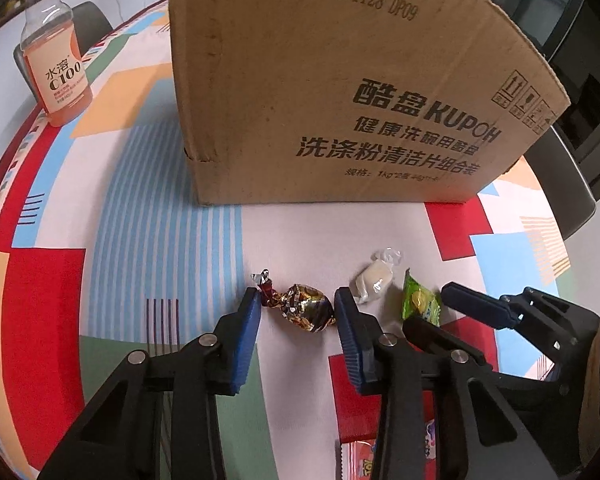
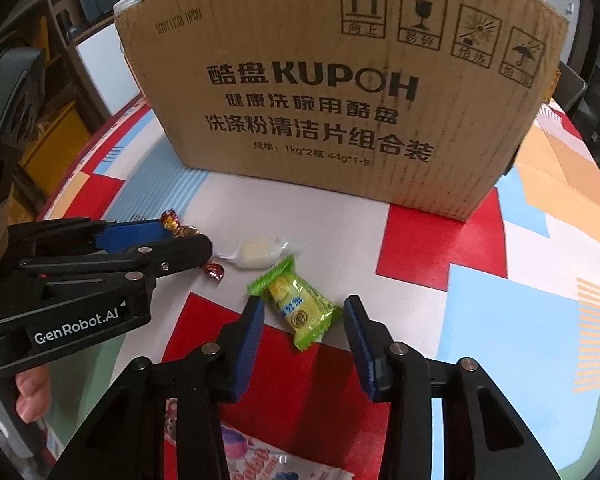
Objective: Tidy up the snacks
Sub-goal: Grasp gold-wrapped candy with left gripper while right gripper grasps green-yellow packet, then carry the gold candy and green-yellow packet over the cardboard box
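A gold foil candy (image 1: 306,307) lies on the patterned tablecloth between the fingers of my open left gripper (image 1: 298,300); it also shows in the right wrist view (image 2: 180,226), partly hidden by the left gripper (image 2: 180,236). A white candy in clear wrap (image 1: 374,282) (image 2: 256,253) lies to its right. A green-yellow candy packet (image 2: 300,306) (image 1: 420,302) lies between the fingers of my open right gripper (image 2: 304,308) (image 1: 432,308). A large cardboard box (image 1: 340,80) (image 2: 340,92) stands behind the candies.
An orange drink bottle (image 1: 58,60) stands at the table's far left. A pink snack packet (image 2: 268,462) (image 1: 364,460) lies near the front edge under the grippers. Dark chairs (image 1: 560,176) stand beyond the round table.
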A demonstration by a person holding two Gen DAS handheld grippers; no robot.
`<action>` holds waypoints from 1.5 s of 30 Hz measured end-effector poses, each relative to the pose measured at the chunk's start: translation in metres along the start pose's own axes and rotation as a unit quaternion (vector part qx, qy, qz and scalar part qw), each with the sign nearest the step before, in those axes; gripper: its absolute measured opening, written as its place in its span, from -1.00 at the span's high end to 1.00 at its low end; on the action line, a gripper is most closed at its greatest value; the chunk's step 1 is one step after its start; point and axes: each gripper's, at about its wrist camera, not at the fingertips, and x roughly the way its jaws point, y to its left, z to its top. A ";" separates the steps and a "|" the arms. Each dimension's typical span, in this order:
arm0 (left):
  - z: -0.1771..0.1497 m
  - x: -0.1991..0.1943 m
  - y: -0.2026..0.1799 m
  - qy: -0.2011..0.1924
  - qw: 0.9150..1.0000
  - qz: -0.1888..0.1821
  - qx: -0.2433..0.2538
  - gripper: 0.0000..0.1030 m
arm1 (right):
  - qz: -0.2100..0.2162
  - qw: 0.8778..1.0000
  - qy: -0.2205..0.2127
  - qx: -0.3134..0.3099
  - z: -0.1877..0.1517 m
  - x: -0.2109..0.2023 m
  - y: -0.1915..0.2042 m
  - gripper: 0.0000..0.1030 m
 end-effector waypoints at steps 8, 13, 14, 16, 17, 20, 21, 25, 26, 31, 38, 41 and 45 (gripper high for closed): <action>-0.002 -0.001 0.000 0.004 1.000 -0.007 0.010 0.33 | 0.006 1.000 -0.006 0.004 0.005 0.010 0.005 0.25; -0.008 -0.002 0.000 0.009 1.000 0.000 0.026 0.54 | 0.012 1.000 -0.013 -0.002 0.009 0.009 0.007 0.25; -0.008 -0.003 0.000 0.009 1.000 0.000 0.027 0.54 | 0.010 1.000 -0.014 -0.006 0.010 0.009 0.008 0.24; -0.007 -0.003 0.001 0.009 1.000 -0.002 0.026 0.54 | 0.005 1.000 -0.015 -0.015 0.013 0.010 0.010 0.23; -0.007 -0.003 0.002 0.009 1.000 -0.004 0.025 0.54 | 0.004 1.000 -0.015 -0.019 0.013 0.010 0.011 0.19; -0.004 -0.002 0.003 0.010 1.000 -0.006 0.025 0.54 | 0.003 0.999 -0.013 -0.029 0.017 0.015 0.015 0.09; -0.003 -0.001 0.004 0.011 1.000 -0.008 0.024 0.54 | 0.002 0.999 -0.012 -0.033 0.018 0.016 0.016 0.09; -0.002 -0.001 0.003 0.012 0.999 -0.006 0.030 0.54 | -0.008 0.999 -0.005 -0.034 0.023 0.020 0.017 -0.03; -0.003 0.000 0.002 0.011 0.999 -0.003 0.034 0.54 | -0.010 0.999 -0.007 -0.033 0.024 0.020 0.018 -0.11; -0.003 0.001 -0.004 0.007 0.999 -0.002 0.045 0.57 | -0.021 0.998 -0.015 -0.050 0.025 0.016 0.017 -0.17; 0.001 0.002 0.001 0.007 0.999 -0.005 0.036 0.57 | -0.020 0.996 0.002 -0.084 0.037 0.029 0.022 -0.04; 0.001 0.002 0.001 0.006 0.999 -0.004 0.036 0.57 | -0.008 0.996 0.017 -0.085 0.038 0.036 0.023 0.21; 0.000 0.000 0.000 0.004 0.999 -0.006 0.034 0.57 | 0.001 0.997 0.017 -0.081 0.037 0.036 0.027 0.56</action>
